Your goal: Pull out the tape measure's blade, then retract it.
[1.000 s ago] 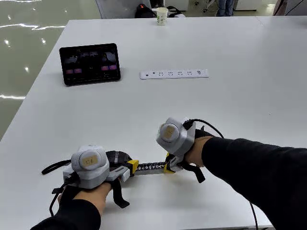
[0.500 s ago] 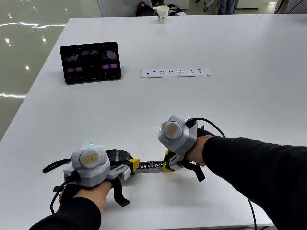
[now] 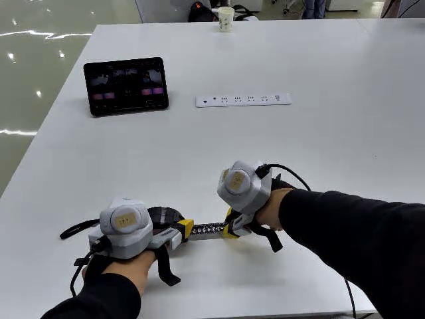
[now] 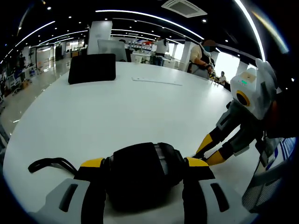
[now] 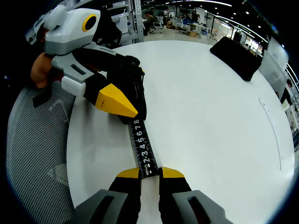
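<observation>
**Near the front edge of the surface, a short run of blade is stretched between two grips**

At the left of the white surface (image 3: pixel 299 146), the left hand-held gripper (image 4: pixel 145 164) is clenched around the black tape measure (image 3: pixel 163 216), which lies flat with its case held from both sides. A short length of blade (image 5: pixel 141 147) runs rightward from the case mouth, lying on the surface. The right hand-held gripper (image 5: pixel 150 173) is clamped on the blade's free end, its yellow tips nearly together.

With so little blade out, the step could be either the pull or the guided return; I cannot tell which. Either way, it goes best with the case pinned down and not allowed to rotate, and with the right grip moving straight along the blade's own line, so the strip neither twists nor buckles at the mouth. On the return, the pinched end should be walked back rather than let go, since a sprung blade can whip.

The left gripper view shows how squarely the case sits between the jaws, plus a black strap (image 4: pixel 46 164) looping off to one side, but it shows hardly any of the blade. The right gripper view makes the blade's printed numerals legible and shows the pinch on its end, details too small to read in the head view. The head view adds the wider layout: a tablet (image 3: pixel 125 86), a power strip (image 3: pixel 243 100) and a paper cup (image 3: pixel 226 19), all well apart from the work.
</observation>
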Tool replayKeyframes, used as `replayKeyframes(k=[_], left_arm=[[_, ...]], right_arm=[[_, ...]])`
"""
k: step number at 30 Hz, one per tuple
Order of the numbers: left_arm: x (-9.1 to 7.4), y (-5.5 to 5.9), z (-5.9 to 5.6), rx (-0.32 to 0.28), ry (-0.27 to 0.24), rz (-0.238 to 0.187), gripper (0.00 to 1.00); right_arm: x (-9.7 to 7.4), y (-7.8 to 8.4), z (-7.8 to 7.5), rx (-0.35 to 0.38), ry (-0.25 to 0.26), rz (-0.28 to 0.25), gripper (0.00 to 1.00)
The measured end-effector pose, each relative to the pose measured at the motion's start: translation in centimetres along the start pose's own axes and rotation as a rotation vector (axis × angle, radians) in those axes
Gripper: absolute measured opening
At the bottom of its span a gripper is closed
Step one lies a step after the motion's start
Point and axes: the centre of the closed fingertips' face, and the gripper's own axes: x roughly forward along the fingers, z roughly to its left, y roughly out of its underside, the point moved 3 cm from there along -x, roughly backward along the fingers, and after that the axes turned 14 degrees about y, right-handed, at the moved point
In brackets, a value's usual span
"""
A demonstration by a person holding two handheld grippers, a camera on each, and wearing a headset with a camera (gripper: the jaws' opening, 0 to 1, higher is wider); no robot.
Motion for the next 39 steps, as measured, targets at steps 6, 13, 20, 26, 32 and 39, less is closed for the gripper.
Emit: replayKeyframes(k=[6, 13, 20, 26, 32, 39], left_arm=[[0.0, 0.0, 0.0, 0.001, 0.000, 0.001, 0.62], [0.0, 0.0, 0.0, 0.001, 0.000, 0.001, 0.62], [0.1, -0.1, 0.0, 0.000, 0.001, 0.002, 0.62], [0.1, -0.1, 0.1, -0.001, 0.002, 0.002, 0.62], [0.1, -0.1, 0.1, -0.002, 0.003, 0.002, 0.62], [0.1, -0.1, 0.1, -0.002, 0.002, 0.003, 0.62]], right_arm=[[0.1, -0.1, 0.1, -0.004, 0.003, 0.004, 0.11], [0.2, -0.3, 0.1, -0.014, 0.007, 0.003, 0.10], [0.3, -0.6, 0.2, -0.010, 0.006, 0.005, 0.10], [0.4, -0.8, 0.1, -0.006, 0.007, 0.001, 0.11], [0.5, -0.9, 0.2, -0.003, 0.005, 0.001, 0.11], [0.5, -1.1, 0.2, -0.004, 0.008, -0.001, 0.11]])
